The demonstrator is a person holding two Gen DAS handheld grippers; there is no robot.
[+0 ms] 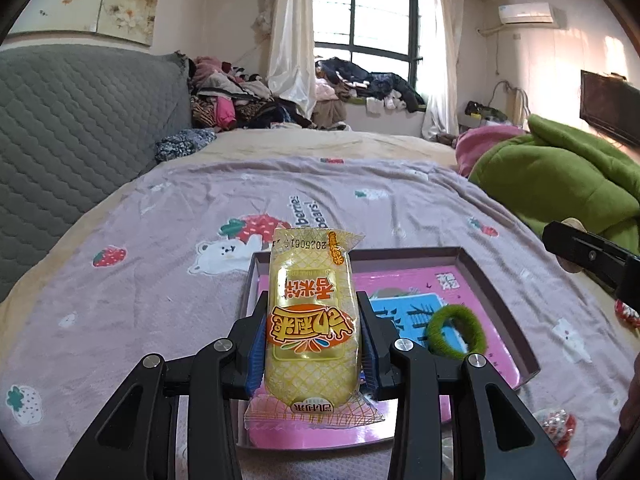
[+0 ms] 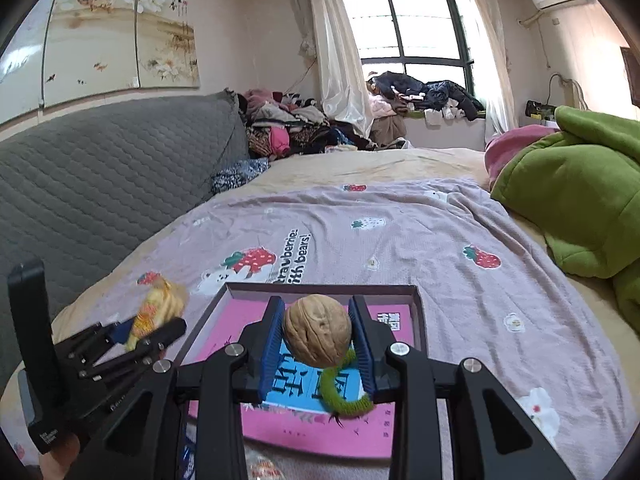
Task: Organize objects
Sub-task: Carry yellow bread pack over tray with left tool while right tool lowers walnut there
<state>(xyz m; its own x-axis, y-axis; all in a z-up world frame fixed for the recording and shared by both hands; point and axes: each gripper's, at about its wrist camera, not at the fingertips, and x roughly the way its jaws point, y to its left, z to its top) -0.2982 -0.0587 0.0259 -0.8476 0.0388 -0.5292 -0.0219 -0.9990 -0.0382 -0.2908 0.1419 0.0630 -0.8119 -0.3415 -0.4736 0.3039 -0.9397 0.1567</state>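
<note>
My left gripper point(image 1: 313, 344) is shut on a yellow snack packet point(image 1: 310, 320), held upright above the near left corner of a shallow box point(image 1: 496, 292) with a pink lining. A green hair tie point(image 1: 456, 332) lies inside the box, to the right. My right gripper point(image 2: 318, 340) is shut on a walnut point(image 2: 317, 330) and hangs over the same box point(image 2: 416, 320); the green hair tie point(image 2: 344, 396) shows just below the walnut. In the right wrist view the left gripper point(image 2: 154, 330) with its snack packet point(image 2: 158, 312) is at the box's left side.
The box lies on a lilac blanket point(image 1: 160, 280) with a strawberry and bear print. A green quilt point(image 1: 560, 184) is heaped at the right, a grey headboard point(image 1: 80, 128) stands at the left, and piled clothes point(image 1: 240, 96) lie at the far end. Small red-and-white wrapped items point(image 1: 556, 428) lie beside the box.
</note>
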